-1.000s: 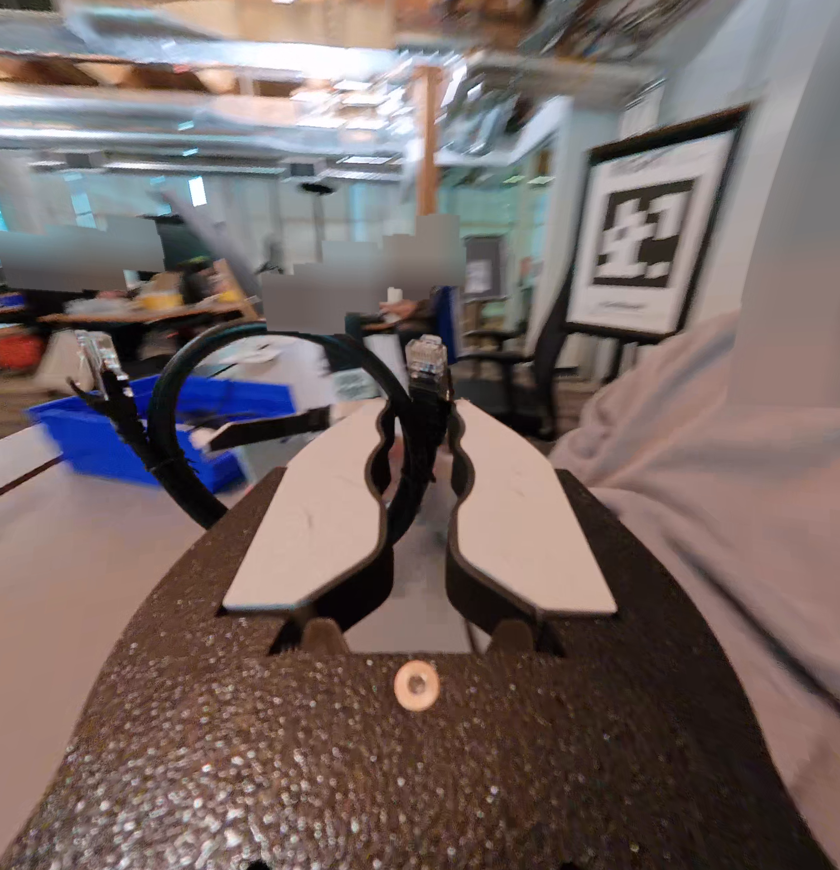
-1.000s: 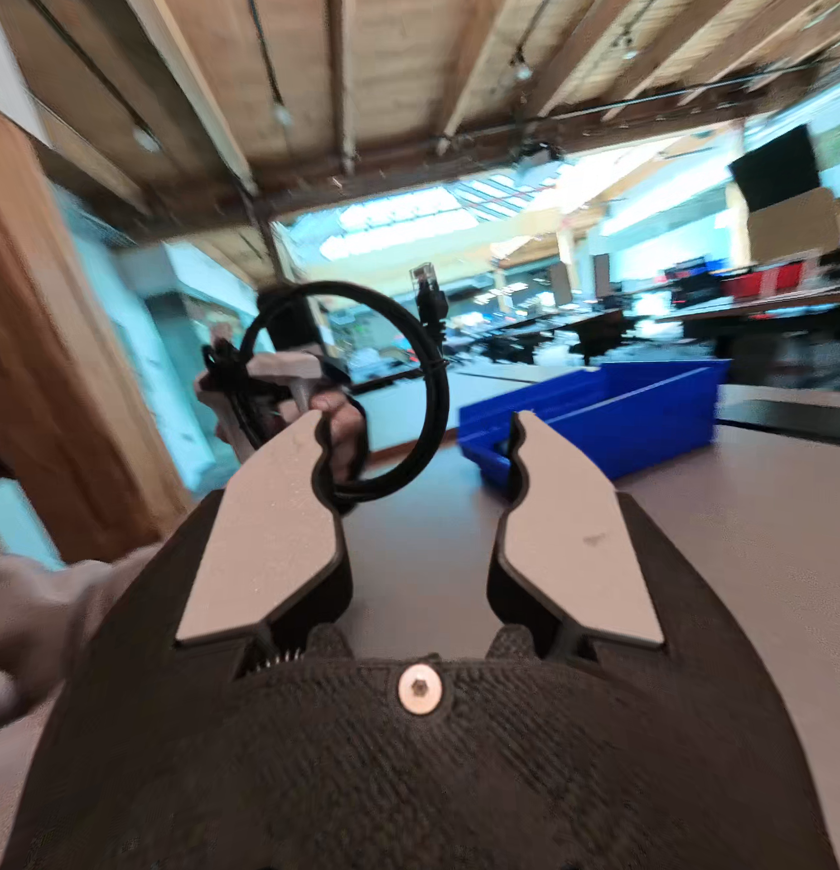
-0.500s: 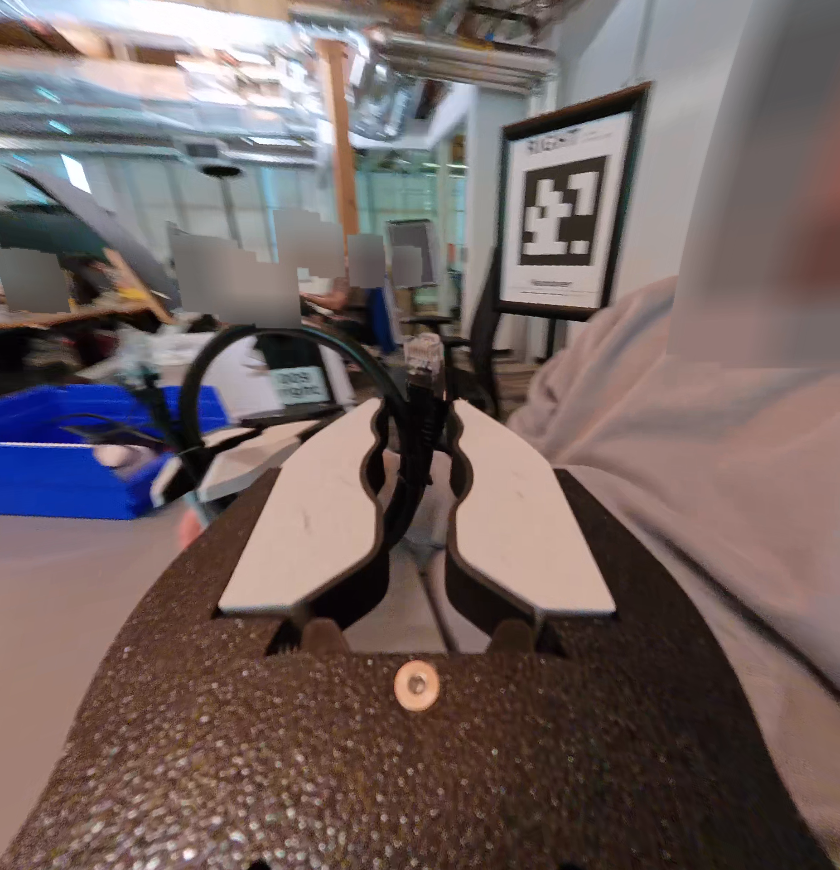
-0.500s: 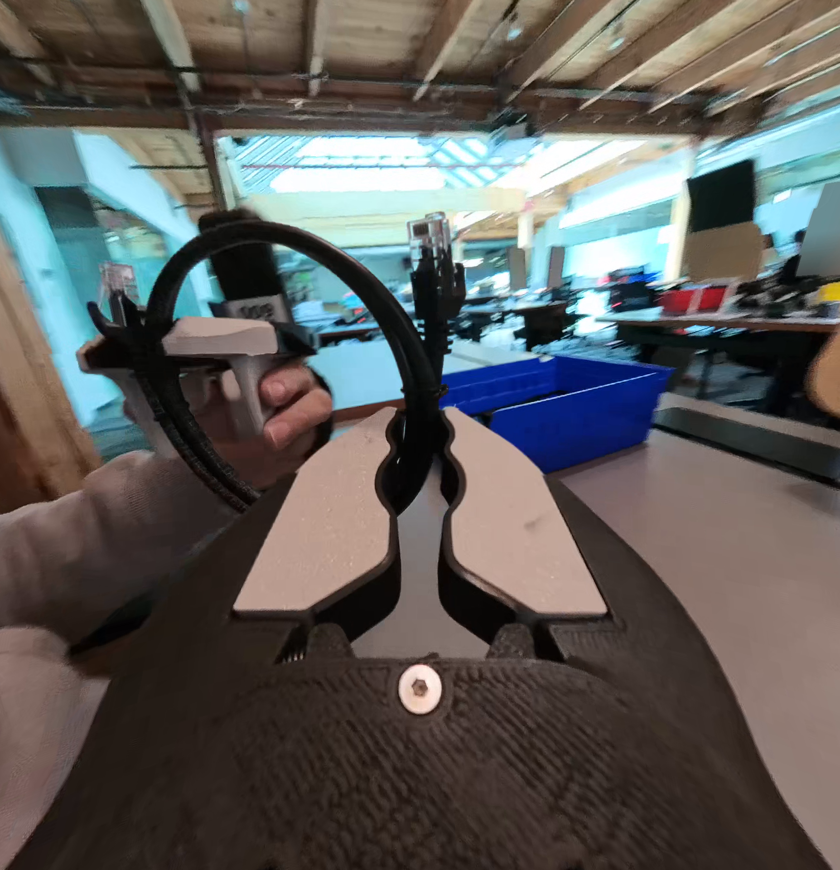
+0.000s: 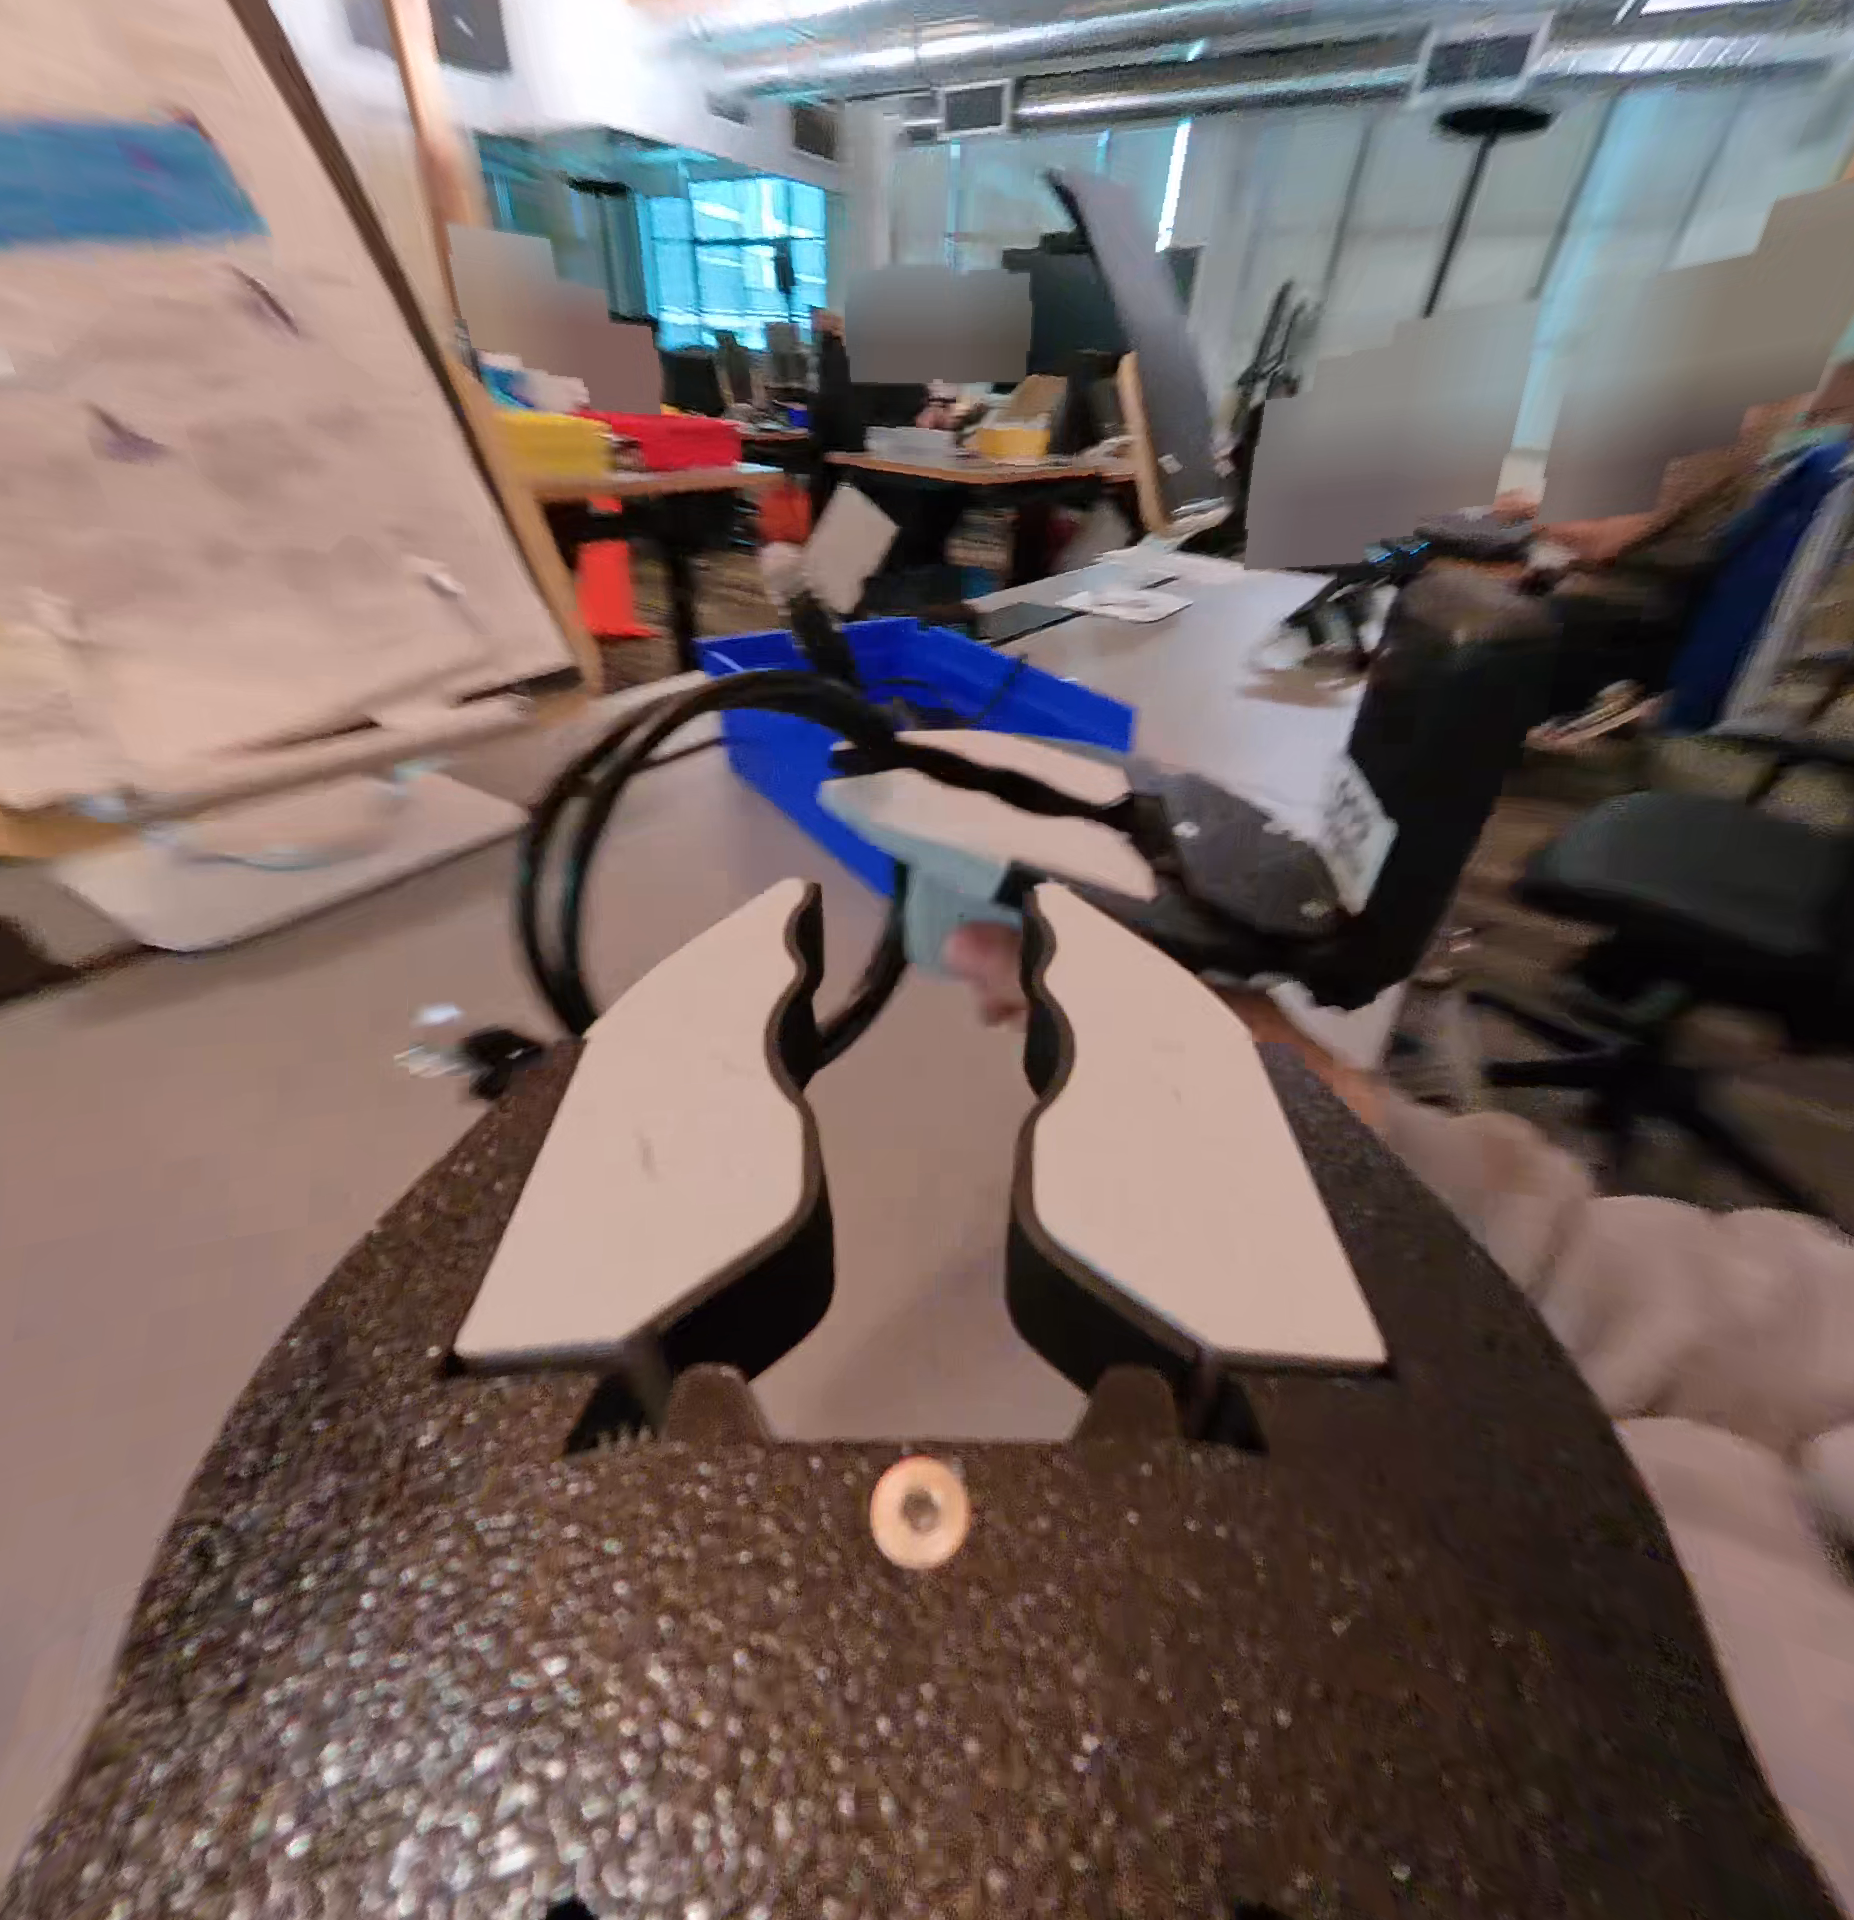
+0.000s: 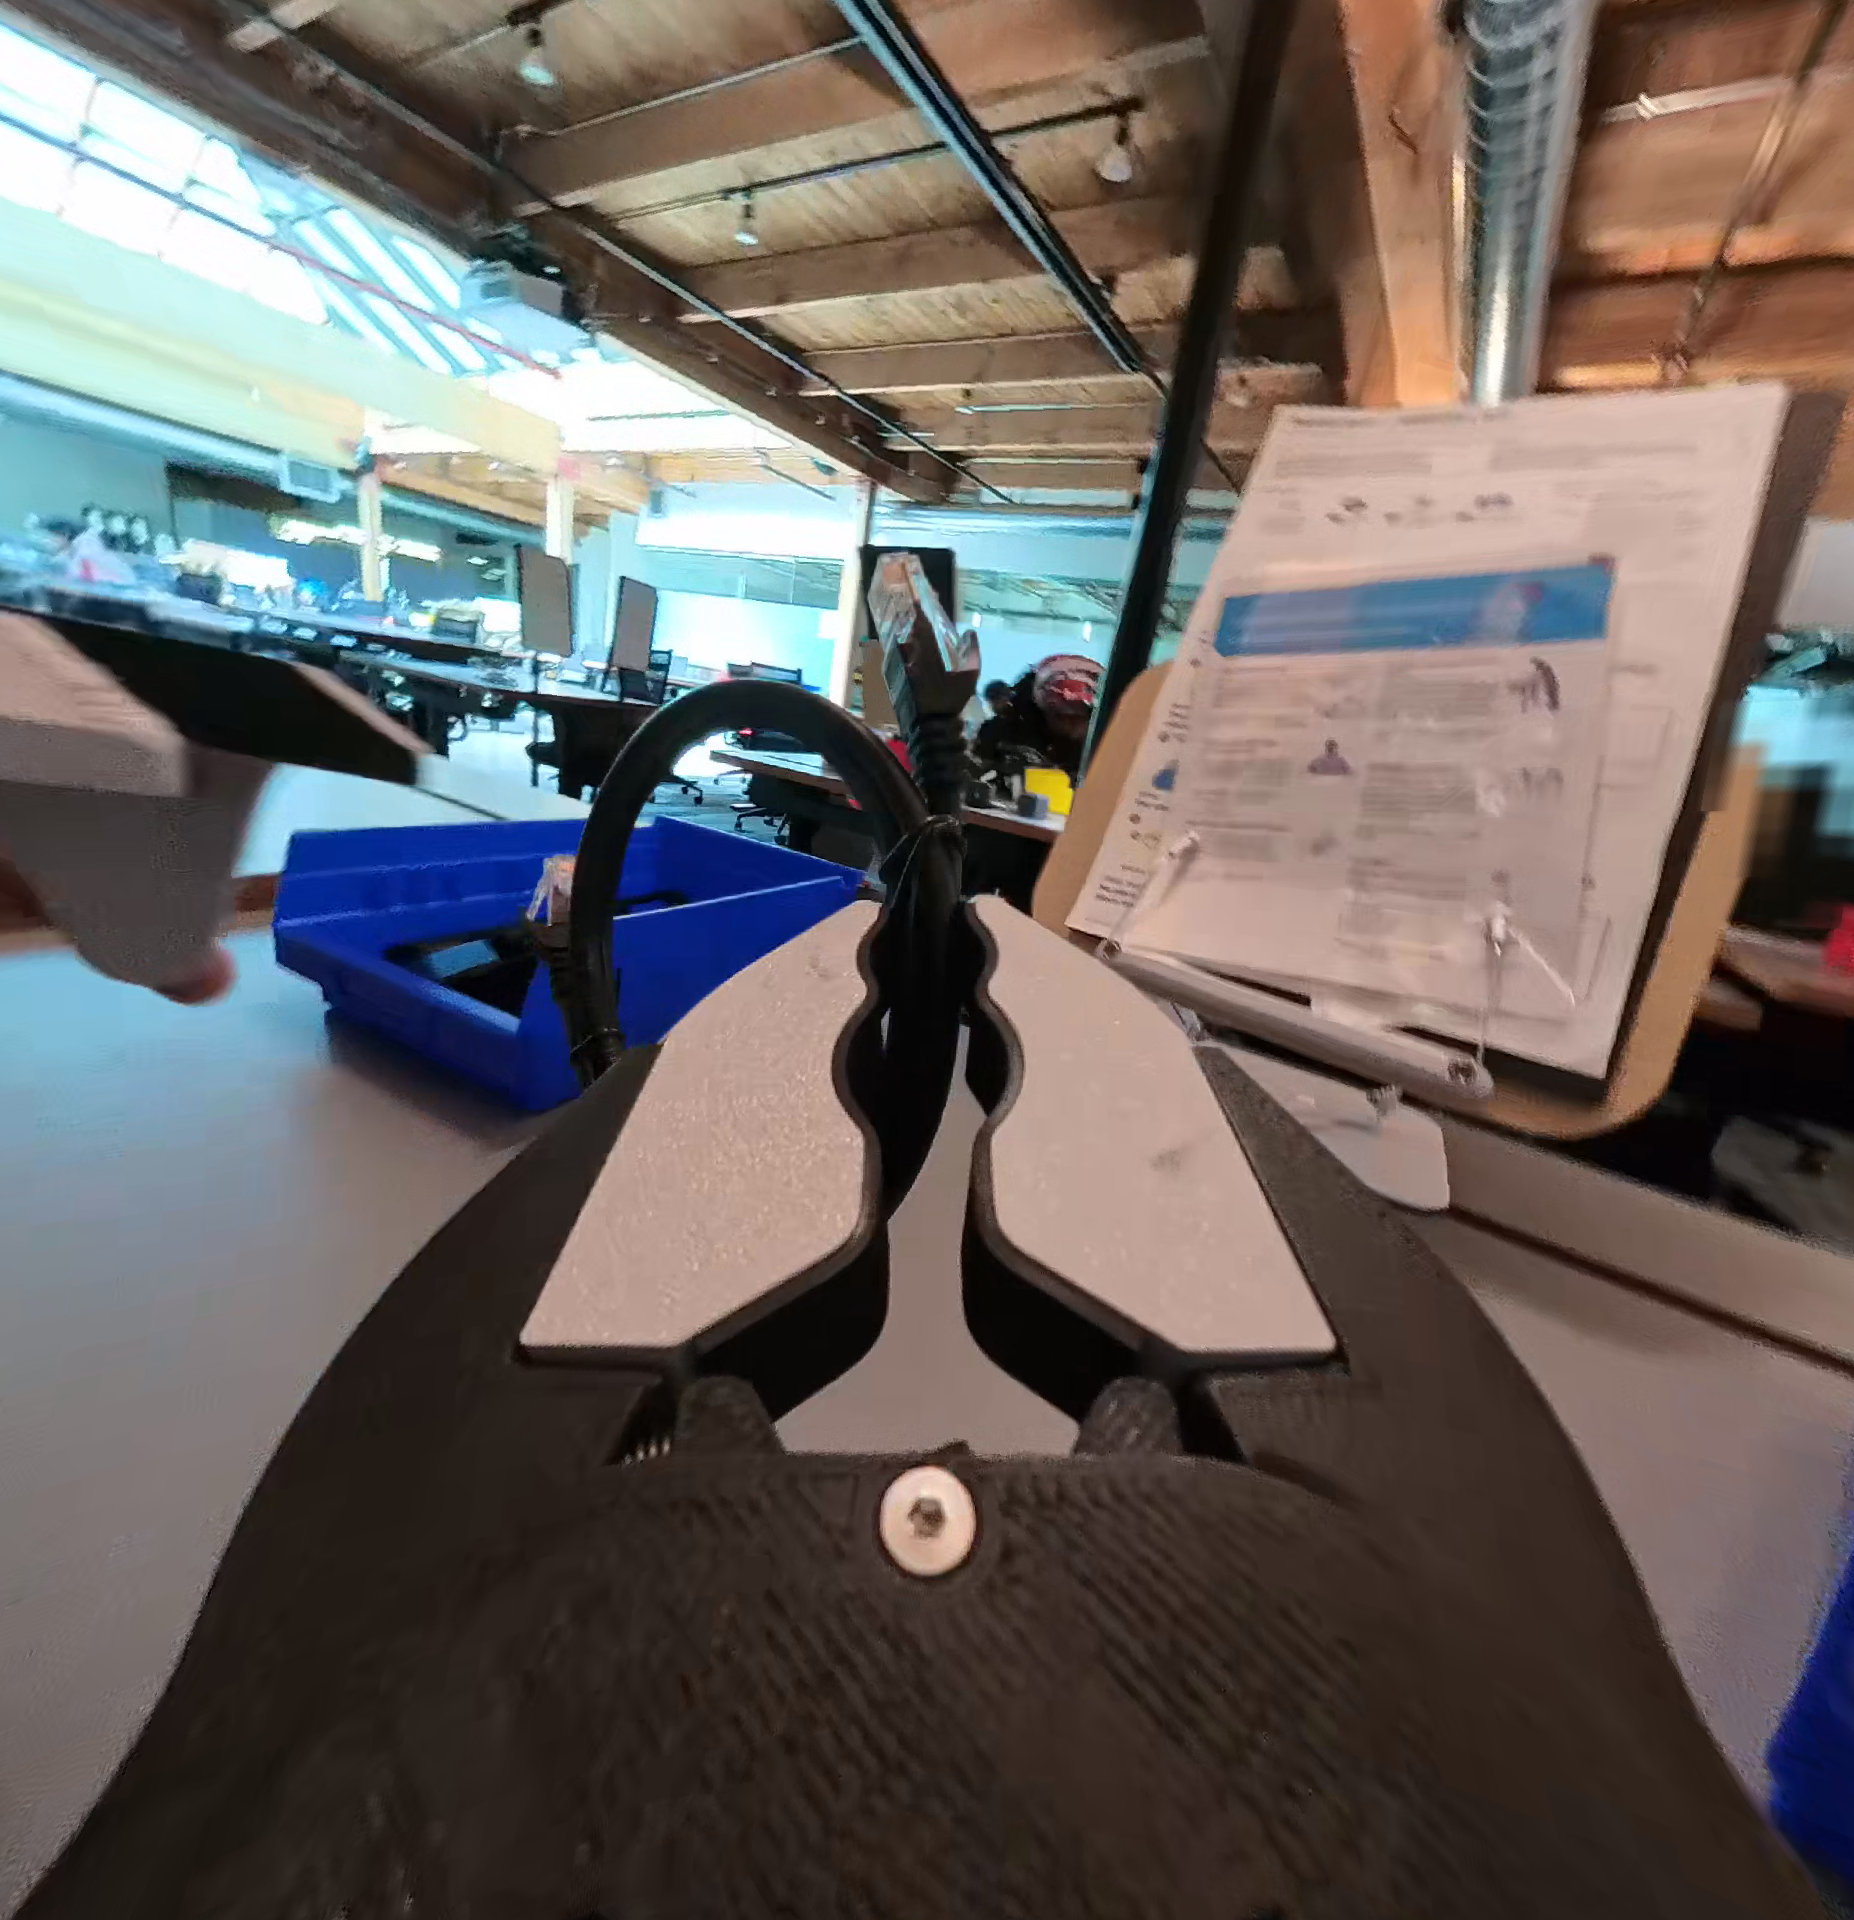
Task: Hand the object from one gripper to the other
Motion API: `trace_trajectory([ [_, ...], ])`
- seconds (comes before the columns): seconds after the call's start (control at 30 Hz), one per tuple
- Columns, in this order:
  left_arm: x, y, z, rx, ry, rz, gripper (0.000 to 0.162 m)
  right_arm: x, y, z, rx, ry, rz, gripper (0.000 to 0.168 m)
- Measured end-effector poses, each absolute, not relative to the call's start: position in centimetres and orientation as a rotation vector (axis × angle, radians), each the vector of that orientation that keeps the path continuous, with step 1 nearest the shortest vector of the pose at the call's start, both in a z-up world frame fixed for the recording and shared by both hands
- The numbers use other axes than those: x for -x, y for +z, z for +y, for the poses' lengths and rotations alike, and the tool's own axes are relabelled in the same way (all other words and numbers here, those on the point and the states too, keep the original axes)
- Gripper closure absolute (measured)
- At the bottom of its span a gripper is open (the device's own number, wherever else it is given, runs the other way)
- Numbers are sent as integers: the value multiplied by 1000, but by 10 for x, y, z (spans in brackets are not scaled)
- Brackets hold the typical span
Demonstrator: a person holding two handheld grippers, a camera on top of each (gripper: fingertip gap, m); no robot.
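A coiled black network cable (image 6: pixel 632 800) with clear plugs stands between the jaws of my right gripper (image 6: pixel 918 935), which is shut on it; one plug points up. In the left wrist view my left gripper (image 5: pixel 918 935) is open and empty, just short of the cable (image 5: pixel 544 894). The right gripper (image 5: pixel 871 800) shows there ahead and to the right, holding the coil above the grey table (image 5: pixel 227 1195). One of the left gripper's fingers (image 6: pixel 61 717) shows at the left edge of the right wrist view, apart from the cable.
A blue bin (image 6: pixel 414 935) sits on the table behind the cable and also shows in the left wrist view (image 5: pixel 798 758). A board with printed sheets (image 6: pixel 1422 727) leans on a stand at the right. Office desks and chairs lie beyond.
My right gripper shut on the cable while my left one still held it. My left gripper has since opened, let go and drawn back. The right gripper now holds the cable alone.
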State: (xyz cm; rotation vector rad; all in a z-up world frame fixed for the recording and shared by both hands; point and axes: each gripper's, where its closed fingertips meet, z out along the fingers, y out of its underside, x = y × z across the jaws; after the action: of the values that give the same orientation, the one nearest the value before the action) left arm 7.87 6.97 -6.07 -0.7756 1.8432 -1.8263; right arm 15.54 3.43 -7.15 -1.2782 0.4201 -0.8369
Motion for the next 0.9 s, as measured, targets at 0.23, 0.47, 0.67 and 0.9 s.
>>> trace_trajectory([
  [0.23, -98, -70, 69, 1008, -2038, 1704, 110, -115, -72, 78, 1386, -988, 52, 158],
  [0.47, -104, -75, 76, 1064, -2043, 1664, 123, -101, -79, 91, 1442, -1030, -89, 156],
  [0.67, -96, -68, 71, 963, -2183, 1676, 144, -94, -82, 95, 1438, -1015, -179, 150],
  [0.9, -99, -54, 93, 928, -2299, 1607, 149, -93, -84, 94, 1423, -868, -129, 140],
])
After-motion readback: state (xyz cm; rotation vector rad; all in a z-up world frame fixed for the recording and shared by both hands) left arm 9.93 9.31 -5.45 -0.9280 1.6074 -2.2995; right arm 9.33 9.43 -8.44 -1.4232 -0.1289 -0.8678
